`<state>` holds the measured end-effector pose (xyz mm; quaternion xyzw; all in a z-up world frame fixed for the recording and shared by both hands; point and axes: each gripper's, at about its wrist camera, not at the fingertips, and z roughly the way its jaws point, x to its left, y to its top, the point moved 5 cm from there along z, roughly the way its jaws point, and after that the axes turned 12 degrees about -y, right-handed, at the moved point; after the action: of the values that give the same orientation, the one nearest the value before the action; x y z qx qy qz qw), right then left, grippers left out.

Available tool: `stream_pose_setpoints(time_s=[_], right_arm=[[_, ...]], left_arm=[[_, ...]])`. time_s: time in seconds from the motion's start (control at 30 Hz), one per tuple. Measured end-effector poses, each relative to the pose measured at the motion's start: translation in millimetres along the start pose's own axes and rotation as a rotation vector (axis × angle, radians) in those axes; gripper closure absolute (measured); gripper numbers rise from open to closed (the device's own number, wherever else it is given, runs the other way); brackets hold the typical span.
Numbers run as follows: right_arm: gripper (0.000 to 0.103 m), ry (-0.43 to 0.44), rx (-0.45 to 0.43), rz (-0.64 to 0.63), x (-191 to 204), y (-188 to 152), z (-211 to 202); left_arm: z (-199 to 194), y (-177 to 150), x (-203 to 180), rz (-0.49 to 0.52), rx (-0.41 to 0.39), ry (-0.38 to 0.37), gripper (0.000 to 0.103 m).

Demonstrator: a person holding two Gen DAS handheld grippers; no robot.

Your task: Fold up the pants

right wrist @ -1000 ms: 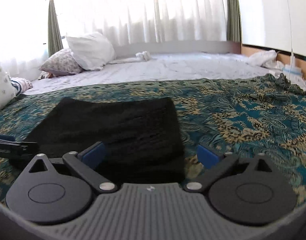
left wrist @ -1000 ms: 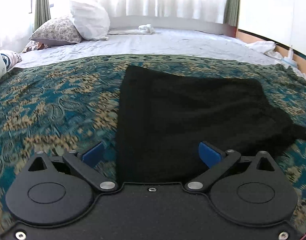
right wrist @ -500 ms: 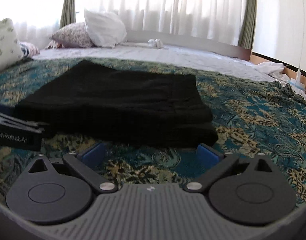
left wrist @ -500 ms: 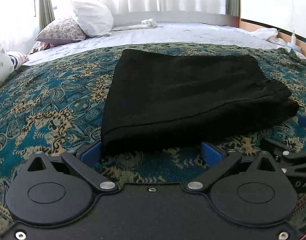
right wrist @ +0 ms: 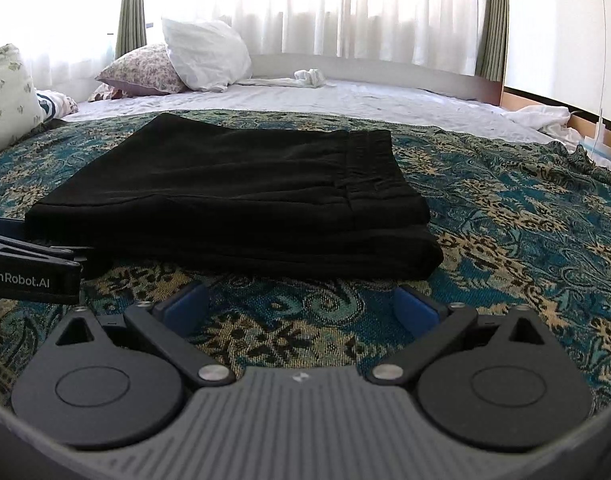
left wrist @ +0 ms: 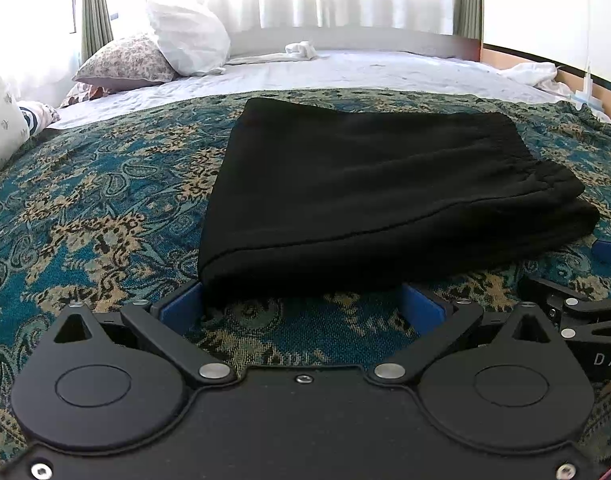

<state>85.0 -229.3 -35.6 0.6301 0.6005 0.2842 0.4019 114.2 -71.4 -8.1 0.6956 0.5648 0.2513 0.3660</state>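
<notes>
Black pants (left wrist: 369, 184) lie folded into a flat stack on the patterned teal bedspread (left wrist: 85, 200); in the right wrist view the pants (right wrist: 241, 196) show their waistband on the right. My left gripper (left wrist: 301, 310) is open, its blue pads just at the near edge of the stack, gripping nothing. My right gripper (right wrist: 301, 306) is open too, a little short of the pants, with only bedspread between its pads. Each gripper shows at the edge of the other's view: the right gripper's fingers (left wrist: 585, 316) and the left gripper's fingers (right wrist: 29, 264).
White and floral pillows (left wrist: 185, 36) lie at the head of the bed on a white sheet (left wrist: 345, 72). A small white cloth (right wrist: 309, 76) rests near the headboard. Crumpled white fabric (right wrist: 545, 116) lies at the right edge. Curtained windows stand behind.
Both grippers have pulled back toward me from over the pants and dropped lower. The pants, under the fingers a second ago, now lie free in front of both open grippers.
</notes>
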Motion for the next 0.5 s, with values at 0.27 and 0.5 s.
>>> stream_pose_setpoints(time_s=[0.27,0.5], right_arm=[[0.000,0.001,0.001,0.001,0.1,-0.4,0.0],[0.000,0.000,0.000,0.000,0.0,-0.2,0.3]], left_arm=[[-0.1,-0.5,0.9,-0.004,-0.006,-0.006,0.000],[-0.4,-0.9,0.8,-0.006,-0.010,-0.007,0.000]])
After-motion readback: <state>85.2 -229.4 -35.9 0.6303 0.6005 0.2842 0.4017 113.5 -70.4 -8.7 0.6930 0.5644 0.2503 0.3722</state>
